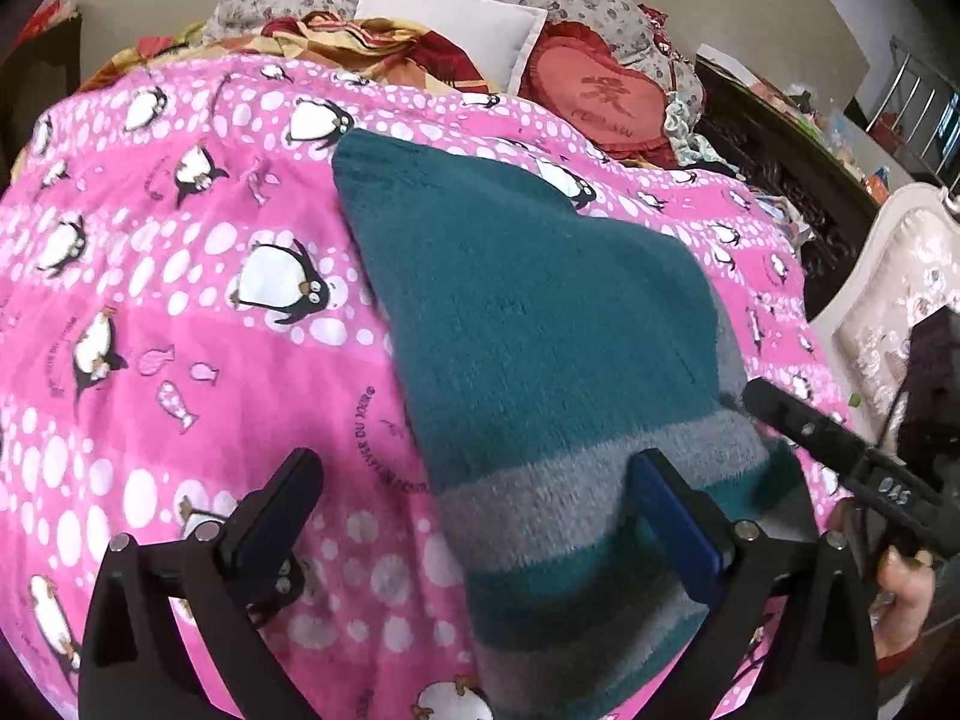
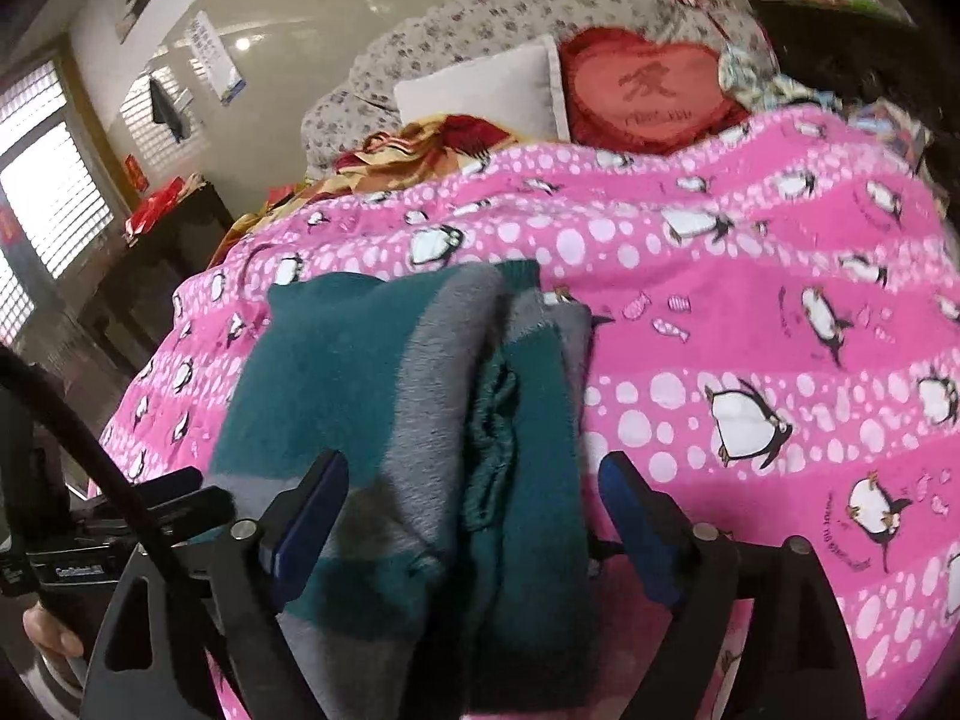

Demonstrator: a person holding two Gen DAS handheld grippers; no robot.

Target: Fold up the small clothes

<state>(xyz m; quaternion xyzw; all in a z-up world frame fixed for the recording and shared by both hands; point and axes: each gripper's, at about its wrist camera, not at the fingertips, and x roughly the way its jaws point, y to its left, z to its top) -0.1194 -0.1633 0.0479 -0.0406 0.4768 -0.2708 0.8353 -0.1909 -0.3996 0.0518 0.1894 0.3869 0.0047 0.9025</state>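
The left tool (image 1: 474, 516) stood wide open and held nothing. One black finger (image 1: 270, 516) was over the blanket, and the other one (image 1: 678, 522) was over the near end of the fuzzy teal and grey striped jumper (image 1: 540, 324). The right tool (image 2: 474, 510) was wide open too, and its pads did not press on anything. The folded jumper (image 2: 372, 396) lay between its two fingers, with its folds bunched up in the middle. The jumper lay flat on the soft pink blanket with penguins and white dots (image 1: 198, 312), which covered the bed. Farther back lay a white square pillow (image 1: 450, 24) and, just beside it, a red heart-shaped cushion (image 1: 600, 96).
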